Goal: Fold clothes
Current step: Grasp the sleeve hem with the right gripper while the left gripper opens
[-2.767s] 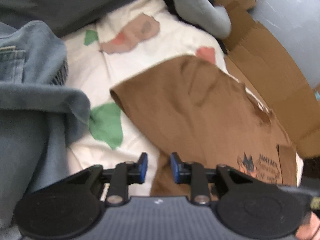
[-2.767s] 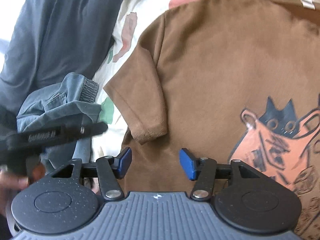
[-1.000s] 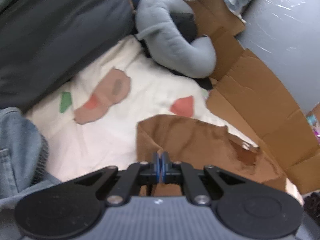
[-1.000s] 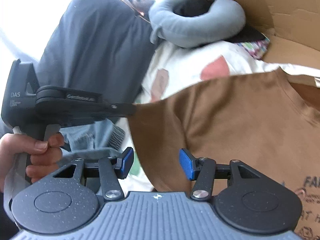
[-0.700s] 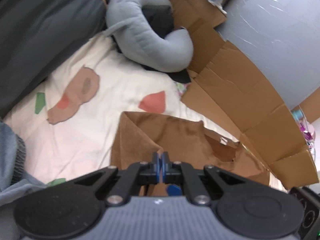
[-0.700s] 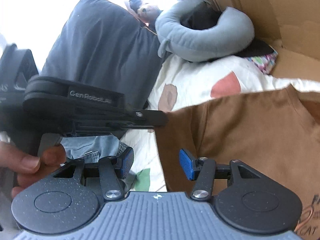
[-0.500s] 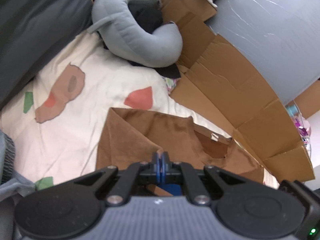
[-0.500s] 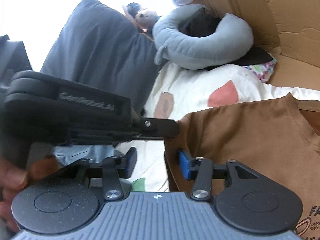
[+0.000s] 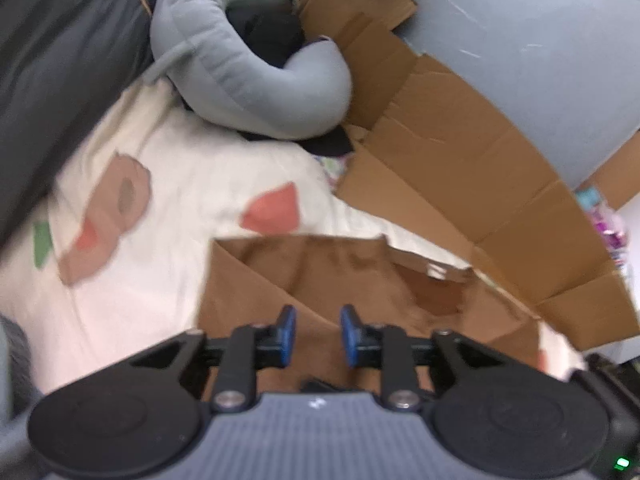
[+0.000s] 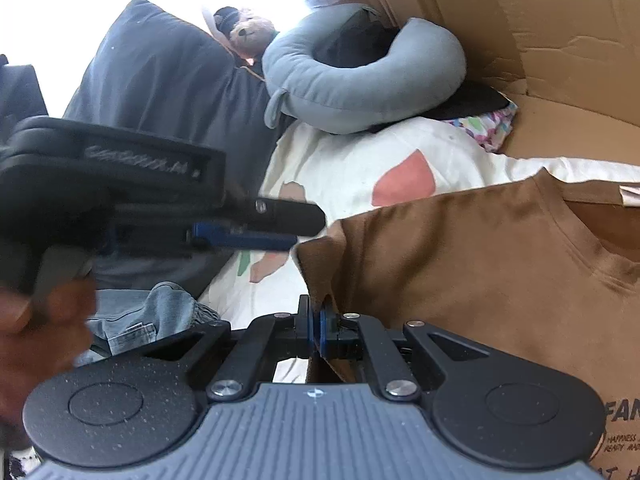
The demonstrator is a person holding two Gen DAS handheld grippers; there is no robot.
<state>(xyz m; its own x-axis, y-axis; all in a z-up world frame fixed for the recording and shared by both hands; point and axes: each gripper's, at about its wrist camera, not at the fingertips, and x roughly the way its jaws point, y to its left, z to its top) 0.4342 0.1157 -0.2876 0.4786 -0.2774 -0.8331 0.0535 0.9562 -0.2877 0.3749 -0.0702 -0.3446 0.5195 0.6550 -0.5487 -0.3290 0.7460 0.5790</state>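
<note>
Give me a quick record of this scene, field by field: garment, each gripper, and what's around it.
garment: brown T-shirt, partly folded on a patterned sheet
left gripper: open, above the shirt
right gripper: shut on the shirt's folded edge
nearby clothes: jeans to the left
behind: grey neck pillow, dark cushion, cardboard

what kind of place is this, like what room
Likely a bedroom, on a bed: a patterned sheet, a dark pillow, a grey neck pillow and a teddy bear, with cardboard boxes alongside.
</note>
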